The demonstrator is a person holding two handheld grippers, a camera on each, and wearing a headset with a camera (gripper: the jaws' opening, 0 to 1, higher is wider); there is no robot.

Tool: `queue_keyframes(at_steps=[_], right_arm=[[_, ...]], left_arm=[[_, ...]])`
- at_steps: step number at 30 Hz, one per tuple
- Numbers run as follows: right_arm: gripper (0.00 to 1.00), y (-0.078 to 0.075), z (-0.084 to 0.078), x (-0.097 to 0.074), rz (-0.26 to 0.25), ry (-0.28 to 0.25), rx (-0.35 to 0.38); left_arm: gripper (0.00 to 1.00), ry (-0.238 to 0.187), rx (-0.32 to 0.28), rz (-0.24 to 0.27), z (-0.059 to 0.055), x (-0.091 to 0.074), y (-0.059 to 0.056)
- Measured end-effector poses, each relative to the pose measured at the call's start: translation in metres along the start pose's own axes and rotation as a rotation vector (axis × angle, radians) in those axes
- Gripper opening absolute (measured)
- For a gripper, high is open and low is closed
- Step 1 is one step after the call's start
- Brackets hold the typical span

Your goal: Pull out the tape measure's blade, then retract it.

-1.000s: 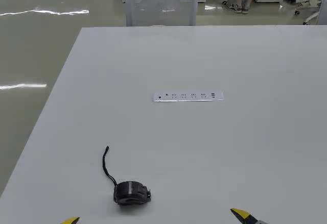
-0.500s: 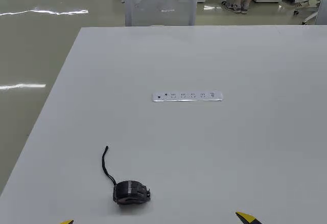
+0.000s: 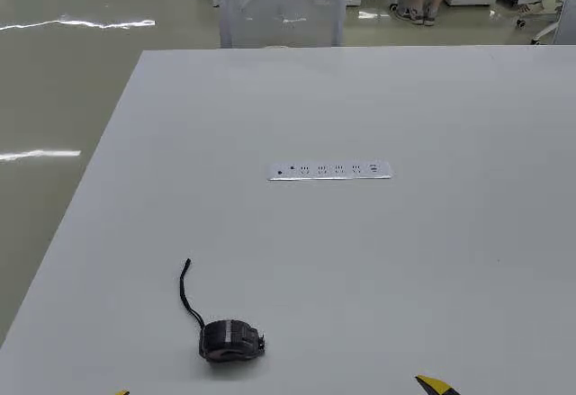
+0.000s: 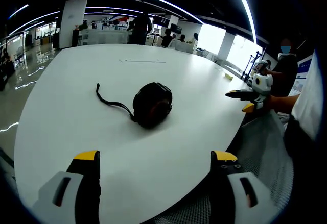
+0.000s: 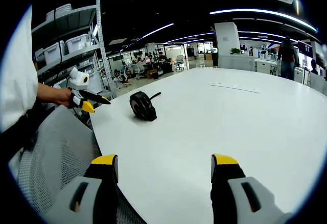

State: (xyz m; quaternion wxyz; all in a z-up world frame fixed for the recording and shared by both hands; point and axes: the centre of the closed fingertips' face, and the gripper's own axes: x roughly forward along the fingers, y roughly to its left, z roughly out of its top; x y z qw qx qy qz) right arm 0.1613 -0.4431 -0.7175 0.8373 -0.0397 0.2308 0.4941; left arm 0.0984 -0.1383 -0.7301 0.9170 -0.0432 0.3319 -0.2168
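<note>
The black tape measure [image 3: 231, 339] lies on the white table [image 3: 360, 98] near its front edge, with its black wrist strap [image 3: 186, 291] trailing away from me and no blade pulled out. In the left gripper view the tape measure [image 4: 152, 104] sits ahead of my left gripper [image 4: 156, 155], which is open and holds nothing. It lies further off and to the left [image 5: 142, 105] of my right gripper [image 5: 166, 159], which is open too. A yellow fingertip [image 3: 436, 385] of the right gripper pokes in at the head view's bottom edge. Both grippers hover off the table's near edge.
A white power strip [image 3: 330, 171] lies flat mid-table. A grey mesh chair [image 3: 282, 17] stands at the far edge, and another chair seat [image 5: 56, 152] is below my grippers. People stand on the shiny floor beyond. Shelving [image 5: 66, 45] rises on the right gripper view's left.
Both grippers' yellow tips have dropped toward the head view's bottom edge, the left one almost out of it. The tape measure has stayed put.
</note>
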Motion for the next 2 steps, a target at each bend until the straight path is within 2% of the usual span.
queue_keyframes(at_steps=[2], right_arm=[[0.75, 0.0004, -0.0004, 0.0001, 0.001, 0.001, 0.001]], left_arm=[[0.88, -0.001, -0.002, -0.002, -0.0005, -0.0001, 0.0000]])
